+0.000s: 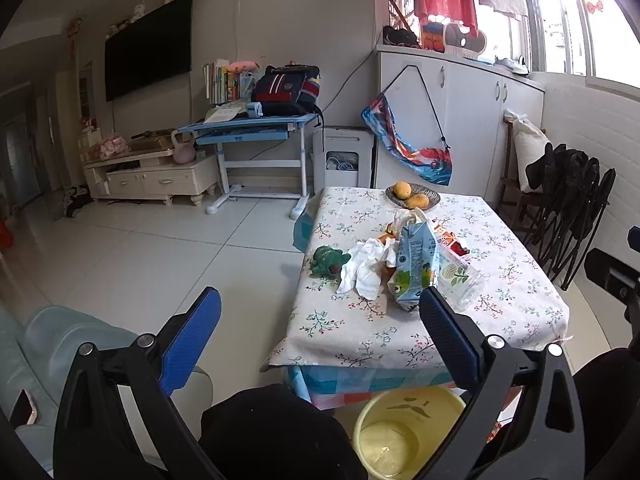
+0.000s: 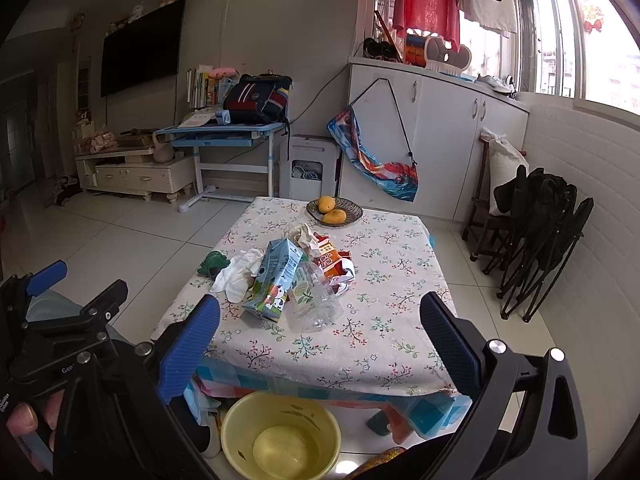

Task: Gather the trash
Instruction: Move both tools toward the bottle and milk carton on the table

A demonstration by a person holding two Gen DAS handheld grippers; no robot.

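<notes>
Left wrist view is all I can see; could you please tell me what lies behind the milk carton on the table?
Observer: A clear plastic bottle lies on its side against the right flank of the carton.
Operator: Thank you. Is there anything beyond the bottle?
Observer: Yes, a crumpled red wrapper sits just behind it.
Operator: And how is the right gripper set?
Observer: The right gripper has its jaws wide open, holding nothing, pointed at the trash pile.
</notes>
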